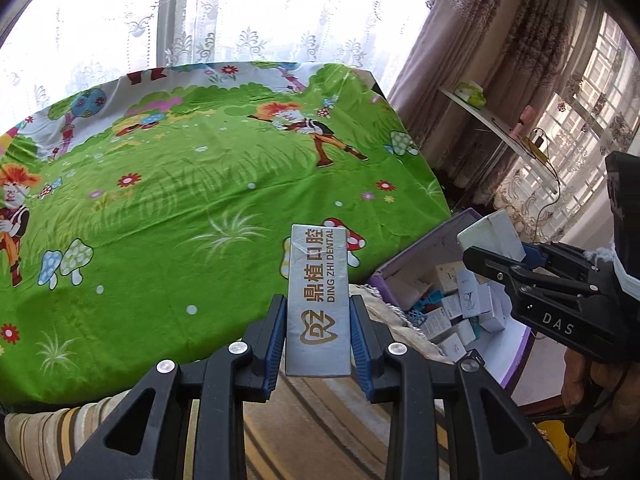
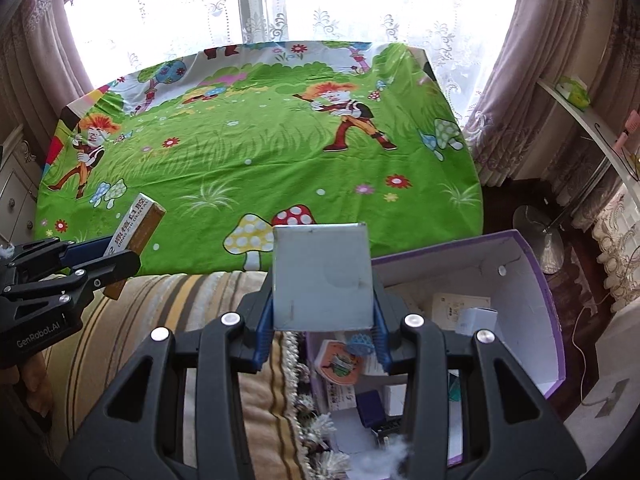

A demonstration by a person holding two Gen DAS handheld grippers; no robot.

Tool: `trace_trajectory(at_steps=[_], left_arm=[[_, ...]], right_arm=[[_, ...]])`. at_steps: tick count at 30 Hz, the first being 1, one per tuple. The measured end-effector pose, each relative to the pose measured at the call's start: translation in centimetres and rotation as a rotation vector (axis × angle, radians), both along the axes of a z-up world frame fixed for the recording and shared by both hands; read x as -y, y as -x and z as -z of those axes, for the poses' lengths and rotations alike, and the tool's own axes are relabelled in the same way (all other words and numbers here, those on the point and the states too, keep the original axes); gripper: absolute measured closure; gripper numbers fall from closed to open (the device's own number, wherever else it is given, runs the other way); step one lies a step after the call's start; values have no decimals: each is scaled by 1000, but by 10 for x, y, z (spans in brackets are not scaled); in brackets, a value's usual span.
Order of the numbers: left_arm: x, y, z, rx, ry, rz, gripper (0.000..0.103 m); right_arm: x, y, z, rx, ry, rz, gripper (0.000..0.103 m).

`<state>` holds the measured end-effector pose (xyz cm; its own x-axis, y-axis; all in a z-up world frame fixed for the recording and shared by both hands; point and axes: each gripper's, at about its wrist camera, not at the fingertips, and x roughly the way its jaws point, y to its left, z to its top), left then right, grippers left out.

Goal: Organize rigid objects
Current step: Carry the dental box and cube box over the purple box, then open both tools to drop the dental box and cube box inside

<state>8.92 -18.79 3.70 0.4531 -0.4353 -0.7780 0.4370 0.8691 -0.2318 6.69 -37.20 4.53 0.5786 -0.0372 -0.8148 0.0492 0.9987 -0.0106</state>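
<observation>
Many small boxes [image 1: 460, 312] fill purple box [image 2: 536, 280]; both grippers loaded.

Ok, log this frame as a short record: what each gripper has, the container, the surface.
left gripper: shut on the dental box, a long silver carton held upright, over the near edge of the green cloth
right gripper: shut on the plain box, pale and unmarked on the face shown
purple bin: open, to the right of the cloth, many small cartons inside
green cloth: cartoon print, no boxes lying on it
striped cushion: below both grippers
</observation>
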Motion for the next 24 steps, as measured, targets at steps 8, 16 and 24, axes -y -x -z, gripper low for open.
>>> trace_trajectory(at_steps=[8,16,24], left_arm=[[51,17,1,-36,8,113,71],[93,23,10,-87,6,183,71],[124,21,16,-125,5,217,71]], right_arm=[[43,30,5,-14,17,88,59],[76,49,10,-14,27,172,59],[101,58,12,-4,37,247,59]])
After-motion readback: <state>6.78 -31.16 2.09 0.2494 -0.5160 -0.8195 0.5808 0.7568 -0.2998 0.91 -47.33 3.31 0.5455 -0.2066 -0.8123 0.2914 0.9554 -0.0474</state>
